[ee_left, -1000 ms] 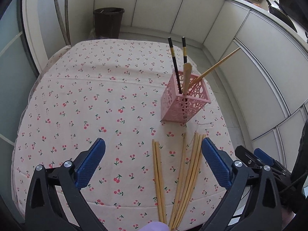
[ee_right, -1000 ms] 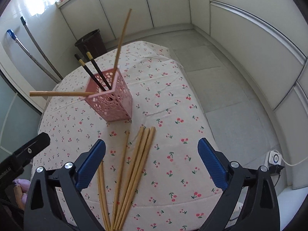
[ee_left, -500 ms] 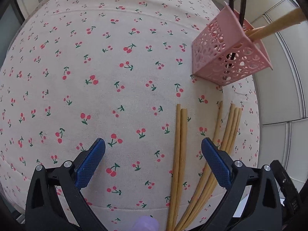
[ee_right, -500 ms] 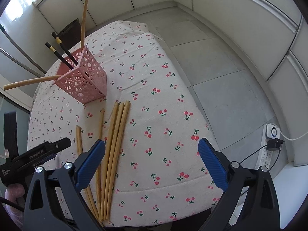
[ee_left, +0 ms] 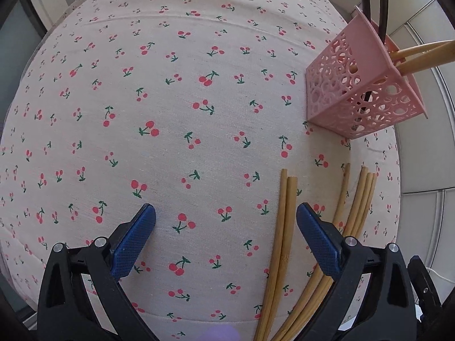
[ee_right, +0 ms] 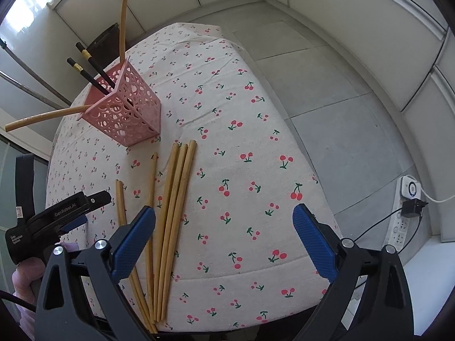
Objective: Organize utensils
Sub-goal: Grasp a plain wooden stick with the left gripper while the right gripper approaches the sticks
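Left tongs (ee_left: 226, 218) spread wide above bamboo chopsticks (ee_left: 280, 244) on tablecloth (ee_left: 170, 99)

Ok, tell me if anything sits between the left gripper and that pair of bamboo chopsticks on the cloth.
Nothing visible does. The left gripper is open just above the cherry tablecloth, and the pair of bamboo chopsticks lies bare on it, just inside the right finger. The pink holder stands farther ahead.

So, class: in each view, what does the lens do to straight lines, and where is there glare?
Left wrist view: the tablecloth bulges like a dome; black vignette in the corners. Right wrist view: floor tiles and cabinet edges bow; the window top left is blown out white.
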`<state>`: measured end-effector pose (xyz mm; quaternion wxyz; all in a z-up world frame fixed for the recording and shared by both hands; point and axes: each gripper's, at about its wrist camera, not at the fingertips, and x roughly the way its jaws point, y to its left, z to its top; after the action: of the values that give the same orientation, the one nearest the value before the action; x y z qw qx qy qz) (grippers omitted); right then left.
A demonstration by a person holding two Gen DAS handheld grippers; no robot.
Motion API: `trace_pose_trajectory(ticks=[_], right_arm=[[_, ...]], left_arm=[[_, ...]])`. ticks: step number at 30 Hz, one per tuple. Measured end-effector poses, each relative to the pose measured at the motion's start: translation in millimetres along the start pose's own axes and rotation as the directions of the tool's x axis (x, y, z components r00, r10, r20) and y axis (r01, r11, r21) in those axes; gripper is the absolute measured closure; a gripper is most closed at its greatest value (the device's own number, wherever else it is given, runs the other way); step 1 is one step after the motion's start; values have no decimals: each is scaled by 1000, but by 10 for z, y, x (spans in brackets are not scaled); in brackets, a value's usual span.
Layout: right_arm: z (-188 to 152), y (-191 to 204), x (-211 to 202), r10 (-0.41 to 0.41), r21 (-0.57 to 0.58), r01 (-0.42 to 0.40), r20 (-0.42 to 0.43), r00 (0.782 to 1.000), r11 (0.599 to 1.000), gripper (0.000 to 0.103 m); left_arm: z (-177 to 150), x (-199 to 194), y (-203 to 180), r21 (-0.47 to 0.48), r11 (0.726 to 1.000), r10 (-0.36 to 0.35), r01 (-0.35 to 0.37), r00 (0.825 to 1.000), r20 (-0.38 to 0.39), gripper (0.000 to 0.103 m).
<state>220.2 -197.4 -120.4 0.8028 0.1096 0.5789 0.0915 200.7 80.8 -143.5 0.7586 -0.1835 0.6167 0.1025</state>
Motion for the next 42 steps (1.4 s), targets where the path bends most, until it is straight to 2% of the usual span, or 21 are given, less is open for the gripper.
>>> trace_pose_trajectory(ticks=[7,9,11,13,16,19,21,25,26,28,29,35,40,42], right_arm=[[-4,7,18,2,-1,-2,-9,1000,1000,9],[-4,8,19,1,-4,-1,-7,1000,1000,9],[-4,9,15,4,-5,-4,-6,1000,1000,9],[-10,14,15,4,-3,-4,-6,1000,1000,9],[-10,4,24,2,6,-2,-10,1000,1000,9],[-6,-12,36,2,16,-1,-14,1000,1000,9],[-6,-11,40,3,16,-3,-16,1000,1000,9],[-12,33,54,19,10,-19,-22,1000,1000,9],[-12,65,54,37,10,-36,-25,999,999,9],[-12,128,50,66,4,-65,-27,997,998,9],[-14,188,55,73,-10,-74,-26,997,997,9],[-62,698,251,85,-115,-91,-61,995,989,9],[-88,1291,450,33,-256,-36,-17,999,966,9],[-128,1483,553,-16,-304,19,12,1000,952,9]], left_arm=[[25,90,2,31,999,44,-43,999,-9,9],[29,103,-42,52,996,73,-73,997,-3,14],[24,85,-171,104,991,83,-85,996,25,21],[2,82,-294,151,984,87,-91,996,30,35],[-60,96,-460,212,970,112,-122,992,59,39],[-43,89,-474,200,974,93,-103,994,60,46],[-15,74,-493,222,968,106,-119,992,68,57],[-43,42,-566,270,956,95,-116,992,88,86],[-51,34,-540,267,958,88,-109,992,90,94],[-122,-35,-355,235,970,46,-63,996,78,97],[-110,-48,-256,205,978,17,-30,998,64,98],[-76,-231,358,50,998,-45,41,997,66,99],[18,-427,680,-19,996,-84,86,990,112,99],[12,-467,718,-19,996,-88,91,988,123,99]])
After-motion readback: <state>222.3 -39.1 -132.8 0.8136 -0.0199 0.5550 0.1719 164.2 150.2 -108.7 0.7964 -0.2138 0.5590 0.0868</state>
